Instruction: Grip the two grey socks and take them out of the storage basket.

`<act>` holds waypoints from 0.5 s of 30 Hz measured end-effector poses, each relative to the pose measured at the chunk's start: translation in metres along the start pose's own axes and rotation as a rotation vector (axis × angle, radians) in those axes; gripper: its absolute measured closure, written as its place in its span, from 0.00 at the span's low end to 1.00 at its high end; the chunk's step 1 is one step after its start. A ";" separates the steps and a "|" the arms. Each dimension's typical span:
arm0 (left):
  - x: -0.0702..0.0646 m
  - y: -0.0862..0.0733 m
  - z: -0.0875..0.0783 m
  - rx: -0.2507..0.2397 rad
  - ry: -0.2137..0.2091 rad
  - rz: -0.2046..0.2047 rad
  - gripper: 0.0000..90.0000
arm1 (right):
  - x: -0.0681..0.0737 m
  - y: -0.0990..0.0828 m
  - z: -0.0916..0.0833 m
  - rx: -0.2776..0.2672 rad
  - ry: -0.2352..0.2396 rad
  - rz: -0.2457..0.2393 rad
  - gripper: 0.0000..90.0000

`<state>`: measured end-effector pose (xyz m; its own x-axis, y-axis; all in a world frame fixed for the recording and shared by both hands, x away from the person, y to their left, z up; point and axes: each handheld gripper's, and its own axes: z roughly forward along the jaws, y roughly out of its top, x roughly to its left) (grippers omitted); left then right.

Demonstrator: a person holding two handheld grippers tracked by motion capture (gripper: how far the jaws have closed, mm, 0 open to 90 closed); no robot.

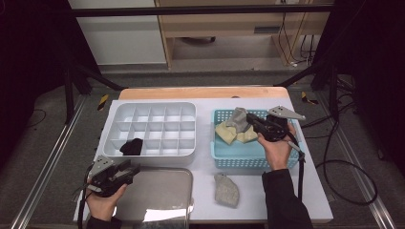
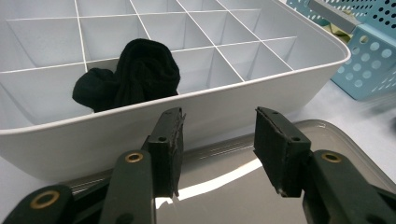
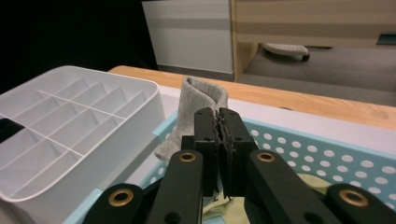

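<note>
Grey knit fabric, a sock (image 3: 198, 109), is pinched tight between the jaws of the right tongs (image 3: 219, 140), which hold it above the blue perforated basket (image 1: 237, 156); its lower end is hidden behind the jaws in the right gripper view, and from the high view it hangs just over the yellowish cloth (image 1: 228, 132) lying in the basket, contact between the two impossible to judge. The left tongs (image 2: 217, 149) stand about half open with nothing between the pads, hovering over the shiny metal tray (image 2: 224, 186), whose near edge is cut off at the frame. Just beyond those tongs sits the white divided organiser (image 2: 243, 93); a rolled black sock (image 2: 135, 74) lies in one of its near compartments, its bottom concealed by the front wall. Between the two tongs, another grey sock (image 1: 226, 190) lies flat on the white counter (image 1: 305, 191), just beside the tray.
</note>
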<state>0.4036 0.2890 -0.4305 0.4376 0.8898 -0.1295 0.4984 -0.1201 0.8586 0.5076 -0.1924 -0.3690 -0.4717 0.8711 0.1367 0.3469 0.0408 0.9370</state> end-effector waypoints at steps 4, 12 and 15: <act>0.000 0.000 0.000 0.001 0.000 0.001 0.57 | 0.006 0.000 -0.012 -0.020 0.025 -0.012 0.97; -0.002 0.000 0.001 0.005 -0.001 0.007 0.57 | 0.015 -0.003 -0.036 -0.045 0.082 -0.024 0.97; -0.002 0.000 0.000 0.001 -0.003 0.004 0.57 | 0.018 -0.006 -0.045 -0.050 0.107 -0.030 0.97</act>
<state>0.4029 0.2875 -0.4300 0.4418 0.8880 -0.1272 0.4972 -0.1244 0.8587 0.4607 -0.1985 -0.3577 -0.5660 0.8126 0.1390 0.2919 0.0399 0.9556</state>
